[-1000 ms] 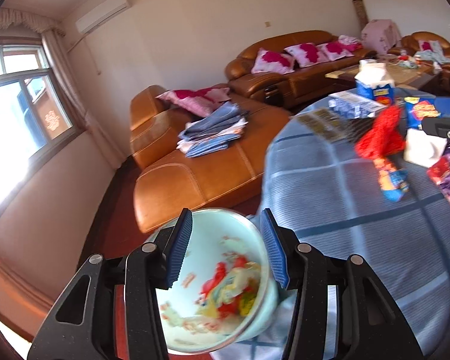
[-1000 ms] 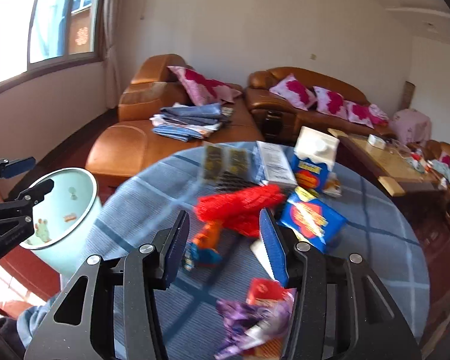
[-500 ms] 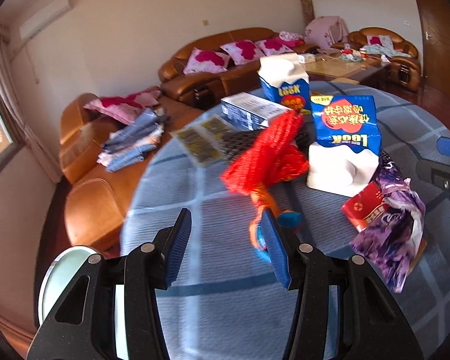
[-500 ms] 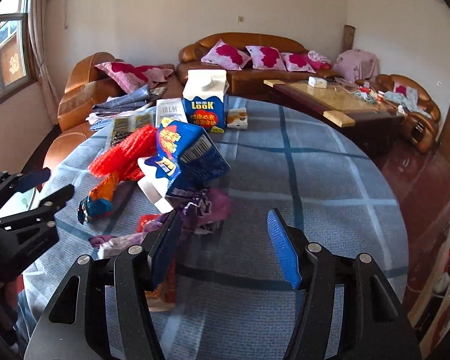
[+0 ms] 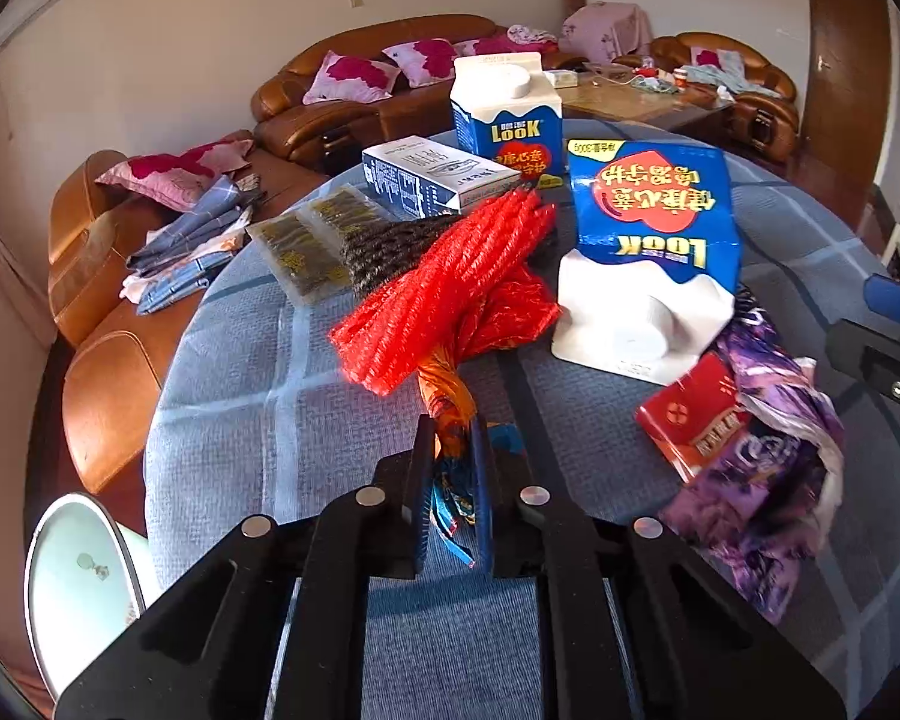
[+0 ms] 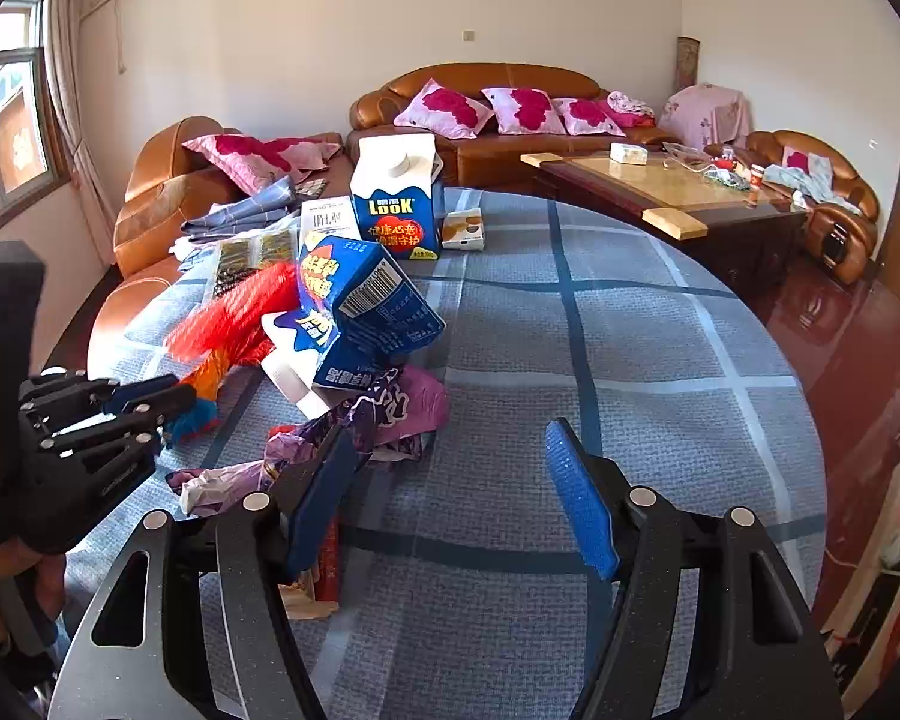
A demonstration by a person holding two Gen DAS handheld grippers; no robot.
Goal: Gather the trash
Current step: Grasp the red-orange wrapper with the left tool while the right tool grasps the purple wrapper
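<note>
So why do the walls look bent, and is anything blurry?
Both wrist views use fisheye lenses, so edges curve and corners go black. Right wrist view: the red mesh bag is smeared, and the window glares. Left wrist view is sharp.

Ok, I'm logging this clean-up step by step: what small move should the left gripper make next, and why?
Probably lift and carry its catch toward the bin. The left gripper is closing on the orange and blue wrapper, which sits between its pads on the table, and the pale bin stands just past the table's near-left edge. The right gripper is opening, with nothing between its pads.
</note>
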